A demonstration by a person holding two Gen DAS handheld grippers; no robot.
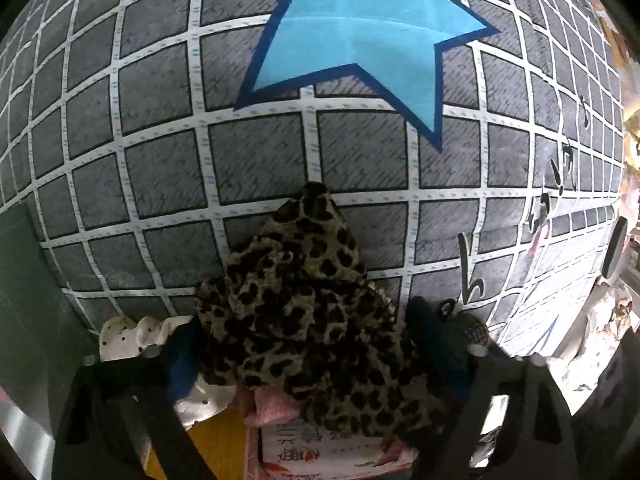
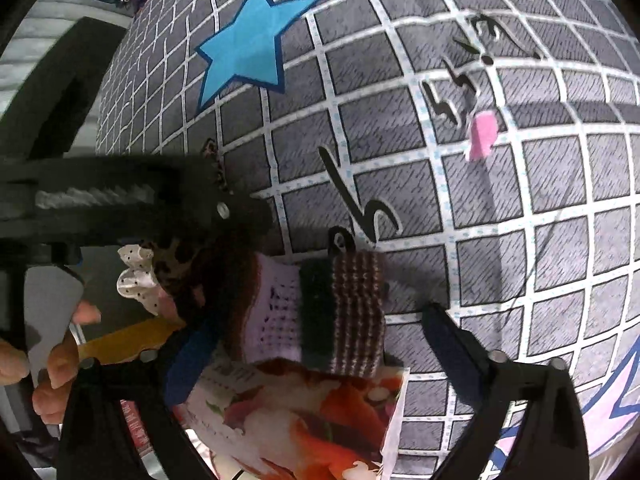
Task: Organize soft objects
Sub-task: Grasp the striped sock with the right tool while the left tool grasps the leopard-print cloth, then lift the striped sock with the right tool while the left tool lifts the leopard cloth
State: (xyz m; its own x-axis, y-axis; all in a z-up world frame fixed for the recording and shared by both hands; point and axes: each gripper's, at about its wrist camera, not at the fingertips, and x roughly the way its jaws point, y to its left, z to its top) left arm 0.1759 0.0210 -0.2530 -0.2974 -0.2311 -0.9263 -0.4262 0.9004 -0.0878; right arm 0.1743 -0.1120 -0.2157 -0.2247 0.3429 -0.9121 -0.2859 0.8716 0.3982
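Left wrist view: left tongs spread wide around a leopard-print cloth heaped on the checked bedspread. Right tongs gape around a striped knit piece.

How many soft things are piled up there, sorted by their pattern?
Leopard-print fabric scrunchie: 1
White ruffled scrunchie with black dots: 1
Striped knitted piece in lilac, green and brown: 1
Small pink fabric scrap: 1
Total: 4
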